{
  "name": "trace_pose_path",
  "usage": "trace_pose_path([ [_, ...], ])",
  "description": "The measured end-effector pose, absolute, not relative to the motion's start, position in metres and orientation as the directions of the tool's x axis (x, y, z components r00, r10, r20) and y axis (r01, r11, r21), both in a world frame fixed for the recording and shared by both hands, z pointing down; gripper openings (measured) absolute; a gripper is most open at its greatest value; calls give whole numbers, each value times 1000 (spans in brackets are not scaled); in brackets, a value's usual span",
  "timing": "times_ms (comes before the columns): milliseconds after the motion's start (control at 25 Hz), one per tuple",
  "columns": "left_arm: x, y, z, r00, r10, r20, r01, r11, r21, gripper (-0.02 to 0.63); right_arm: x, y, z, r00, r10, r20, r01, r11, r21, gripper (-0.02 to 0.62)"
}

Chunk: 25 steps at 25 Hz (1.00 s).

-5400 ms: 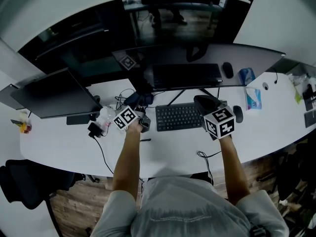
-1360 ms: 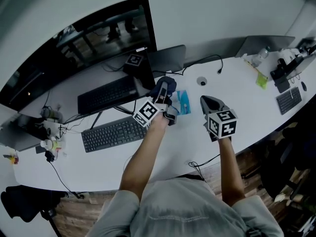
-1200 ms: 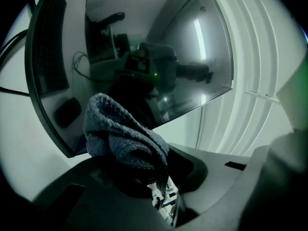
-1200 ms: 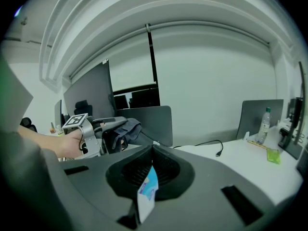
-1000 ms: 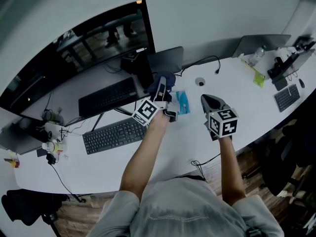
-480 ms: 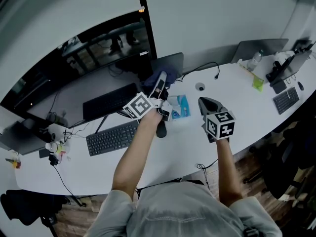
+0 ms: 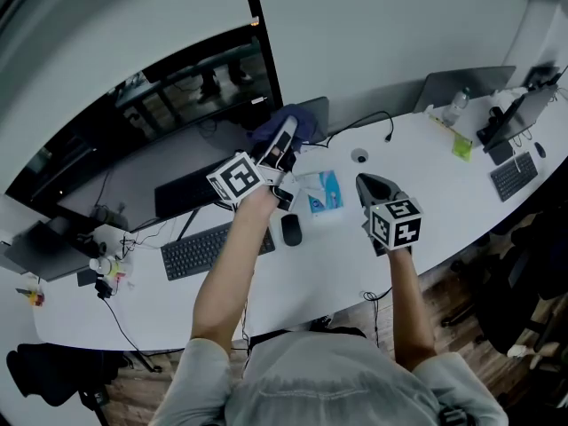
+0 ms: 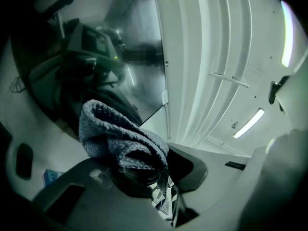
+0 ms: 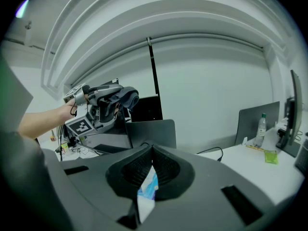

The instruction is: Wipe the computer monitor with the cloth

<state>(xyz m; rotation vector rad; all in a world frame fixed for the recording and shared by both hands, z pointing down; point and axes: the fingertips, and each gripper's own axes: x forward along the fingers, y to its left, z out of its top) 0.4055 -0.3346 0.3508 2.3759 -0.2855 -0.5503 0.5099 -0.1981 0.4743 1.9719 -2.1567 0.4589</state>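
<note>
A wide, dark curved monitor (image 7: 133, 105) stands along the back of the white desk (image 7: 426, 176). My left gripper (image 7: 284, 138) is raised in front of the monitor's right end and is shut on a bunched blue-grey waffle cloth (image 7: 280, 121). In the left gripper view the cloth (image 8: 118, 136) hangs over the jaws, with the monitor screen (image 8: 96, 57) just beyond. My right gripper (image 7: 367, 185) hovers over the desk to the right, shut and holding nothing. In the right gripper view the left gripper (image 9: 98, 102) and cloth (image 9: 126, 97) appear at left.
A tissue pack (image 7: 322, 193) and a black mouse (image 7: 290, 229) lie below the left gripper. Two keyboards (image 7: 209, 242) sit to the left. A flat grey panel (image 7: 312, 114) stands behind the cloth, a laptop (image 7: 466, 82) and bottle (image 7: 454, 106) farther right.
My left gripper has risen and moved up toward the monitor's right end, still holding the cloth. The right gripper has stayed almost still.
</note>
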Motion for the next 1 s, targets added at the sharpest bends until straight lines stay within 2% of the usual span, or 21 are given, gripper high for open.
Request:
trace_pose_path([
  [200,407,-328,321,901,-310,-303,-49,-768,639,63,513,-193,465,-106,-932,346,-992,76,-99,2],
  [320,403,-321,296,893,-287,-346,-27,-803,596,63,517,-192,461,-95,-934,343,-993,65,-99,3],
  [600,374,-261,247,907,-133,-399,28,-927,373,63,499,-164,432,-42,-952,304,-999,30,-44,2],
  [720,351,-225,246,928,-61,-369,45,-962,271,63,478,-144,415,-11,-959,285,-1000,12,2,2],
  [800,326,-208,250,940,-57,-337,18,-976,216,63,457,-129,402,3,-964,266,-999,9,43,2],
  [1000,245,-178,288,968,-170,-182,-148,-980,130,63,401,-80,373,62,-976,207,-991,-37,125,3],
])
